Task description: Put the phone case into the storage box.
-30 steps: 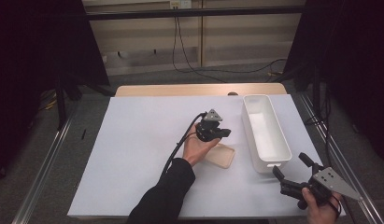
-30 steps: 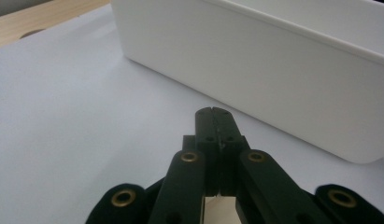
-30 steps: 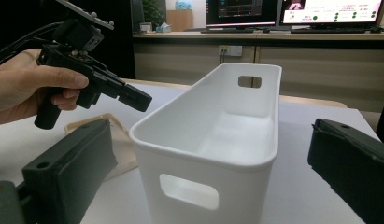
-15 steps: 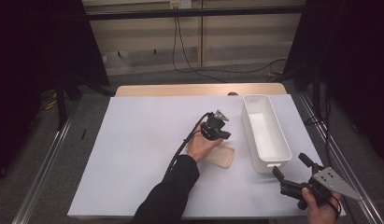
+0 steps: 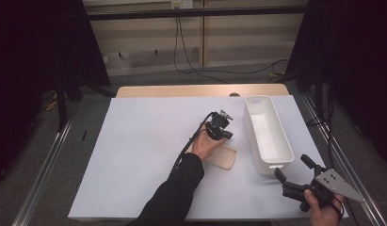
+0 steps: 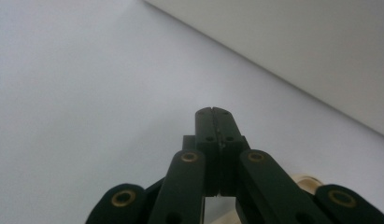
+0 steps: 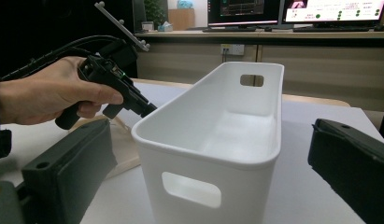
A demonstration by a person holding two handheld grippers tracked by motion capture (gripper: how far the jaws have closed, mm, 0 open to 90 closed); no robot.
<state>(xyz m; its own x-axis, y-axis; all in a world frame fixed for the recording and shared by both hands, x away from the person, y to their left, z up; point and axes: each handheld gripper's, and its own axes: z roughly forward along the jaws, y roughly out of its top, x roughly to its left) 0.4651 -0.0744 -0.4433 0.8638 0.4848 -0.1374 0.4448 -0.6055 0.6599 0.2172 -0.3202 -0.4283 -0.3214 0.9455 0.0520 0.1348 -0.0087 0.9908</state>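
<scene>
Left gripper (image 5: 227, 135) closed, empty, above lid (image 5: 222, 157). Right gripper (image 5: 294, 177) wide open, empty, near bin (image 5: 275, 155). Lid probably light, stiff, slippery; best gripped by edge.

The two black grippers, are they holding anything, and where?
Nothing is held. The left gripper is shut on nothing above the white table cover; the right gripper is open, facing the long white plastic bin.

The person's hand (image 5: 206, 146) covers one corner of the beige lid (image 5: 222, 157) on the table.
</scene>
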